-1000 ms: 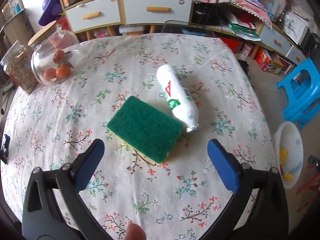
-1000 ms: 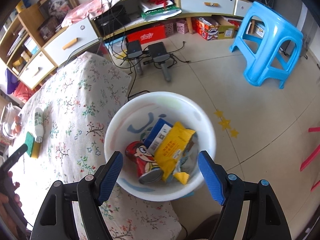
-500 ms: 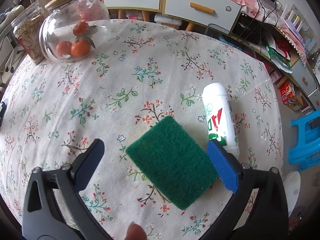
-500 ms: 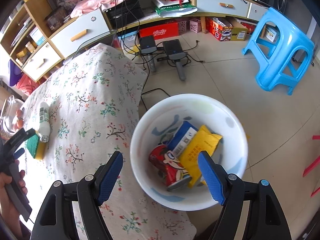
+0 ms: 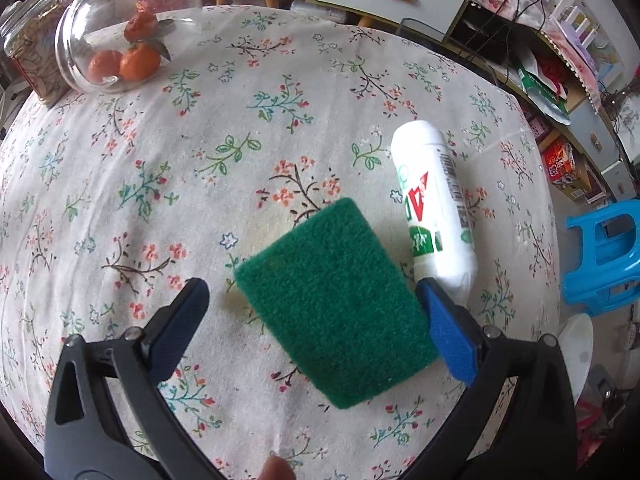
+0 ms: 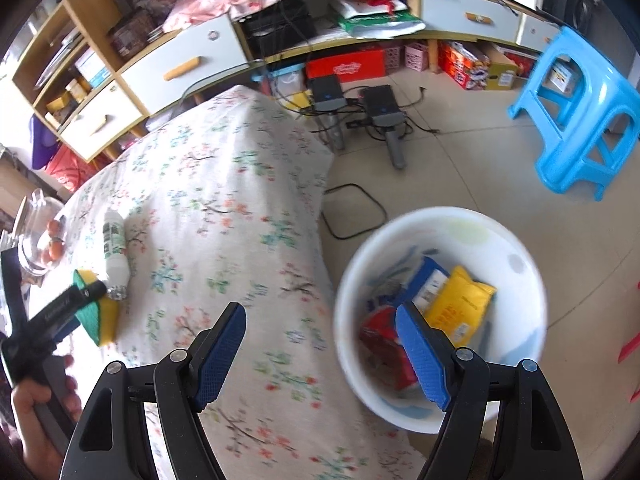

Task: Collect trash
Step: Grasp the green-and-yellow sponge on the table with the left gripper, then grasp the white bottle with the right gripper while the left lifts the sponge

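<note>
Now sponge [image 5: 336,304] lies between left gripper [image 5: 312,312] fingers.

A floral-clothed table [image 5: 200,184] carries a green sponge [image 5: 336,308] near centre, with a white bottle [image 5: 436,208] lying at its two o'clock (almost touching). Two glass jars [image 5: 100,40] stand at ten o'clock.

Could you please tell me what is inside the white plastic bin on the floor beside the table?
The white plastic bin holds a yellow snack packet, a blue packet and a red wrapper. The right gripper's pad covers part of them, and anything underneath is hidden.
</note>
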Action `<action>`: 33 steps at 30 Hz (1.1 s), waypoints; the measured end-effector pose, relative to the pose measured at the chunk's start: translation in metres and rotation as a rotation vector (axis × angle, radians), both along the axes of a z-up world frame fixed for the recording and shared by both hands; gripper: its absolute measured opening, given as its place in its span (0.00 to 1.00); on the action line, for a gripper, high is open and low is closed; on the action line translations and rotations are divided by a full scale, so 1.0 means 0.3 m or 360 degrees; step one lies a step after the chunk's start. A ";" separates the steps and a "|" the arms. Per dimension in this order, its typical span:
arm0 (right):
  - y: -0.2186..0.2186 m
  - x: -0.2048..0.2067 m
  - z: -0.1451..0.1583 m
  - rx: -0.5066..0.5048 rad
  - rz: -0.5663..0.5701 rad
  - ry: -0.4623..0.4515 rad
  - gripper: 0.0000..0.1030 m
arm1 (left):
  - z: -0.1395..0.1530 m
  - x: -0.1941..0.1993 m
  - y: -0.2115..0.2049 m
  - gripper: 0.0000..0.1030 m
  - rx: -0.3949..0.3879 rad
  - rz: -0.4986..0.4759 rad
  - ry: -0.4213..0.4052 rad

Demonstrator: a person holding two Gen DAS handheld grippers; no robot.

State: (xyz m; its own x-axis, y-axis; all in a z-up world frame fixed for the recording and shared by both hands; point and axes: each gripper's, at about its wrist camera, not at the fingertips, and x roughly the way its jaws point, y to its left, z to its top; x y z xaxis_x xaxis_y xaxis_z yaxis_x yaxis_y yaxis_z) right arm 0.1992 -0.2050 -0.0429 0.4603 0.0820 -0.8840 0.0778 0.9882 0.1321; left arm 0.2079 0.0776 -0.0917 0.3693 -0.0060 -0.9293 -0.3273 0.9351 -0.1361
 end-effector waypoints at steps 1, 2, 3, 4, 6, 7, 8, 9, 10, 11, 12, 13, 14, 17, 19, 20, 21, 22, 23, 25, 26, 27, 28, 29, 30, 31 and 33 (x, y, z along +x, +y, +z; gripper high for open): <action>0.032 0.011 -0.005 0.0002 0.0021 0.0003 0.77 | 0.011 -0.018 -0.001 0.99 -0.0006 -0.0026 -0.0006; 0.057 0.020 -0.010 0.0003 0.0036 0.0004 0.77 | 0.018 -0.033 0.004 0.99 -0.0015 -0.0052 -0.0013; 0.089 0.029 -0.016 0.0002 0.0059 0.0007 0.77 | 0.026 -0.045 0.005 0.99 -0.0025 -0.0075 -0.0021; 0.113 0.036 -0.021 0.0002 0.0077 0.0008 0.77 | 0.032 -0.064 0.014 0.99 -0.0041 -0.0102 -0.0028; 0.172 0.052 -0.029 0.0006 0.0120 0.0006 0.77 | 0.039 -0.088 0.032 0.99 -0.0081 -0.0148 -0.0033; 0.201 0.057 -0.031 0.0010 0.0139 0.0004 0.77 | 0.041 -0.097 0.043 0.97 -0.0113 -0.0170 -0.0035; 0.221 0.062 -0.035 0.0012 0.0154 0.0002 0.77 | 0.044 -0.109 0.054 0.92 -0.0151 -0.0190 -0.0037; 0.245 0.067 -0.039 0.0012 0.0169 0.0000 0.77 | 0.048 -0.121 0.067 0.90 -0.0197 -0.0206 -0.0042; 0.270 0.072 -0.043 0.0014 0.0184 -0.0003 0.77 | 0.055 -0.130 0.080 0.82 -0.0248 -0.0219 -0.0055; 0.295 0.077 -0.049 0.0018 0.0197 -0.0004 0.77 | 0.064 -0.139 0.093 0.74 -0.0294 -0.0232 -0.0073; 0.318 0.084 -0.055 0.0024 0.0207 -0.0003 0.77 | 0.070 -0.147 0.107 0.70 -0.0331 -0.0239 -0.0087; 0.340 0.089 -0.062 0.0031 0.0218 -0.0002 0.77 | 0.077 -0.152 0.122 0.64 -0.0360 -0.0240 -0.0098; 0.360 0.095 -0.070 0.0039 0.0228 0.0000 0.77 | 0.083 -0.158 0.139 0.59 -0.0379 -0.0236 -0.0102; 0.416 0.106 -0.093 0.0062 0.0254 0.0016 0.77 | 0.106 -0.172 0.176 0.56 -0.0385 -0.0207 -0.0093; 0.444 0.111 -0.104 0.0071 0.0272 0.0024 0.77 | 0.125 -0.186 0.192 0.56 -0.0289 -0.0203 -0.0101; 0.457 0.114 -0.109 0.0072 0.0280 0.0025 0.77 | 0.136 -0.191 0.198 0.56 -0.0234 -0.0203 -0.0114; 0.467 0.118 -0.112 0.0073 0.0287 0.0023 0.77 | 0.151 -0.199 0.204 0.56 -0.0160 -0.0198 -0.0120; 0.475 0.118 -0.112 0.0073 0.0291 0.0021 0.77 | 0.152 -0.191 0.209 0.56 -0.0101 -0.0189 -0.0127; 0.482 0.121 -0.114 0.0075 0.0293 0.0019 0.77 | 0.158 -0.196 0.219 0.56 -0.0049 -0.0176 -0.0133; 0.497 0.125 -0.120 0.0091 0.0298 0.0017 0.77 | 0.159 -0.199 0.246 0.56 -0.0009 -0.0140 -0.0126; 0.503 0.128 -0.122 0.0104 0.0303 0.0017 0.77 | 0.155 -0.204 0.265 0.56 -0.0032 -0.0117 -0.0117; 0.511 0.130 -0.125 0.0126 0.0312 0.0016 0.77 | 0.148 -0.208 0.284 0.56 -0.0060 -0.0087 -0.0104; 0.518 0.131 -0.127 0.0144 0.0320 0.0015 0.77 | 0.141 -0.216 0.304 0.56 -0.0096 -0.0055 -0.0094; 0.527 0.134 -0.130 0.0166 0.0333 0.0013 0.77 | 0.136 -0.221 0.322 0.56 -0.0130 -0.0032 -0.0086; 0.536 0.137 -0.131 0.0187 0.0347 0.0012 0.77 | 0.127 -0.222 0.337 0.56 -0.0164 -0.0007 -0.0072; 0.544 0.139 -0.131 0.0205 0.0362 0.0011 0.76 | 0.124 -0.231 0.347 0.56 -0.0192 0.0015 -0.0068; 0.565 0.146 -0.134 0.0231 0.0393 0.0000 0.74 | 0.122 -0.249 0.359 0.56 -0.0257 0.0047 -0.0070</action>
State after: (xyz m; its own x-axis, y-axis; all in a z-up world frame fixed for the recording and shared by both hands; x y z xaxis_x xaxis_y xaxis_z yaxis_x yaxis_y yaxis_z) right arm 0.2429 -0.0354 -0.0830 0.4107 0.3172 -0.8548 -0.1626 0.9480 0.2737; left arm 0.1332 0.1854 -0.0552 0.4117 -0.1424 -0.9001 -0.3445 0.8901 -0.2984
